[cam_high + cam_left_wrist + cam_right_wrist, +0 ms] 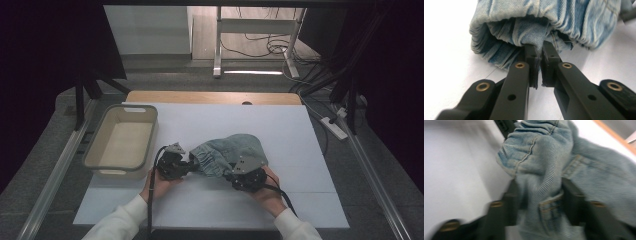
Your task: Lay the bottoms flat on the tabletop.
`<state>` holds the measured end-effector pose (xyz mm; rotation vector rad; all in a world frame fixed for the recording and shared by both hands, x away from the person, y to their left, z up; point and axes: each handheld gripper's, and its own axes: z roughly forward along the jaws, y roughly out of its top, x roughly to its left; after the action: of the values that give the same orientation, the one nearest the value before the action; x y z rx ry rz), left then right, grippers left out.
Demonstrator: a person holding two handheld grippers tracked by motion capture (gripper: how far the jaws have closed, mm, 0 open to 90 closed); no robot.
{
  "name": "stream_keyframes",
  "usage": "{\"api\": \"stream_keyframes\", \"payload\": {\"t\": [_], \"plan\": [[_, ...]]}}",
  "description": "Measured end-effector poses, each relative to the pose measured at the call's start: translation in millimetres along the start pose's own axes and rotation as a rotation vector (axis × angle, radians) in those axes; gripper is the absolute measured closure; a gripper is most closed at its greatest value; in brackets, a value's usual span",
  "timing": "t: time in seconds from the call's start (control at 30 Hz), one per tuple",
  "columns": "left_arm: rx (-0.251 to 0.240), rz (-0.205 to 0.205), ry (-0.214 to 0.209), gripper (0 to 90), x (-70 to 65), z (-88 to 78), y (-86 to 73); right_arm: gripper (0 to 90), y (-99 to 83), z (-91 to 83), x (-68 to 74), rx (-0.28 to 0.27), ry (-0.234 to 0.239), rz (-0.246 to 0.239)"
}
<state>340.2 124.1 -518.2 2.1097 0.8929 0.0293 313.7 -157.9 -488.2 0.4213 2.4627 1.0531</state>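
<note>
Denim garment (235, 152) bunched mid-table, beside beige bin (97, 142).
Left gripper (539, 55) clamped tight on gathered hem; right gripper (540, 195) part-open around a thick fold, grip unclear through blur.

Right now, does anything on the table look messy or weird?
Only the denim garment: it lies in a crumpled heap on the white table, not flat. The left gripper pinches its gathered edge, and the right gripper has a bunched fold between its jaws. The beige bin sits straight. Nothing looks spilled or broken.
</note>
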Motion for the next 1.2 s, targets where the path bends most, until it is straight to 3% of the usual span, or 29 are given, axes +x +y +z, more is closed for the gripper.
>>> {"api": "stream_keyframes", "payload": {"t": [0.13, 0.37, 0.53, 0.97, 1.2], "plan": [[-0.003, 0.008, 0.001, 84.6, -0.7, -0.7, 0.3, 73.5, 0.4, -6.0, -8.5, -0.047, 0.004, 0.049], [-0.015, 0.027, 0.012, 84.6, -3.5, -4.3, 1.1, 75.1, 10.8, -33.6, -17.9, -0.168, -0.059, 0.069], [-0.03, 0.029, 0.02, 84.7, -3.4, -8.3, 1.5, 75.2, 13.5, -48.8, -26.6, -0.219, -0.081, 0.101], [-0.087, 0.038, 0.045, 84.7, -2.1, -23.7, 3.7, 75.6, 15.1, -68.7, -37.9, -0.279, -0.116, 0.133], [-0.092, 0.036, 0.046, 84.7, -1.7, -24.9, 4.1, 75.5, 14.2, -68.4, -39.9, -0.284, -0.108, 0.149]]}}
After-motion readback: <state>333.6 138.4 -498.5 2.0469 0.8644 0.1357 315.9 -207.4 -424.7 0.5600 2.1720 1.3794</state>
